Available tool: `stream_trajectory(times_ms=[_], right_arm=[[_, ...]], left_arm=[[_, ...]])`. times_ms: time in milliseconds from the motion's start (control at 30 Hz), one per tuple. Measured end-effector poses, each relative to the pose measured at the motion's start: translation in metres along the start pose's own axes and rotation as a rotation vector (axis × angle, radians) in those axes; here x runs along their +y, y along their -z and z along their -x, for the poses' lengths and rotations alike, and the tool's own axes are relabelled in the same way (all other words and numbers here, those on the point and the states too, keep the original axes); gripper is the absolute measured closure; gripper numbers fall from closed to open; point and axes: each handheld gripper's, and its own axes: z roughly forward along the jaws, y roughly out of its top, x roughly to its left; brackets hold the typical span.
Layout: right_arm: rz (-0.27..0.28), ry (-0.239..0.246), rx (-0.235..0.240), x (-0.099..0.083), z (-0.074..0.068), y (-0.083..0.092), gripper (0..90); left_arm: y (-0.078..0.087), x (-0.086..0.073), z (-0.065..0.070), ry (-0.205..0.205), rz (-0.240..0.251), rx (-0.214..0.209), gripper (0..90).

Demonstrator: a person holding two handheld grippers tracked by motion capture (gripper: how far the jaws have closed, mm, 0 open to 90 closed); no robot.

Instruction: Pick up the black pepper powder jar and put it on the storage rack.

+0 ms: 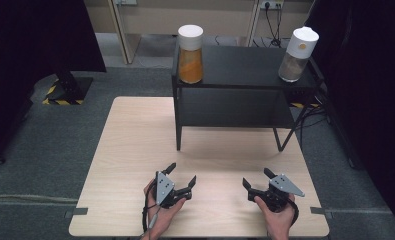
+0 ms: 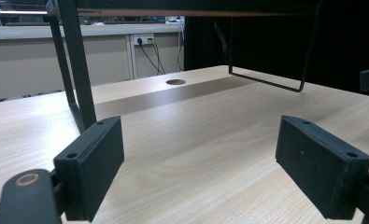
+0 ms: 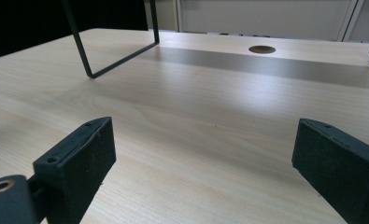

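Your left hand-held gripper (image 1: 181, 176) sits low over the near part of the pale wooden surface (image 1: 130, 150), its jaws spread wide with nothing between them. Your right hand-held gripper (image 1: 257, 179) is beside it, well apart, jaws likewise spread and empty. Beyond both stands a black metal-framed shelf (image 1: 245, 67). On its top, a clear jar of orange contents with a white lid (image 1: 190, 53) stands at the left corner, and a white-lidded jar of pale grains (image 1: 297, 54) at the right.
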Motion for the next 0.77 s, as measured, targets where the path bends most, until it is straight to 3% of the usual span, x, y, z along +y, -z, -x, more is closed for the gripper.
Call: stream_trajectory(times_ms=[767], right_arm=[[0.007, -0.016, 0.003, -0.0055, 0.0017, 0.0007, 6.3]], left_arm=[[-0.0002, 0.0002, 0.0002, -0.001, -0.001, -0.001, 14.8]])
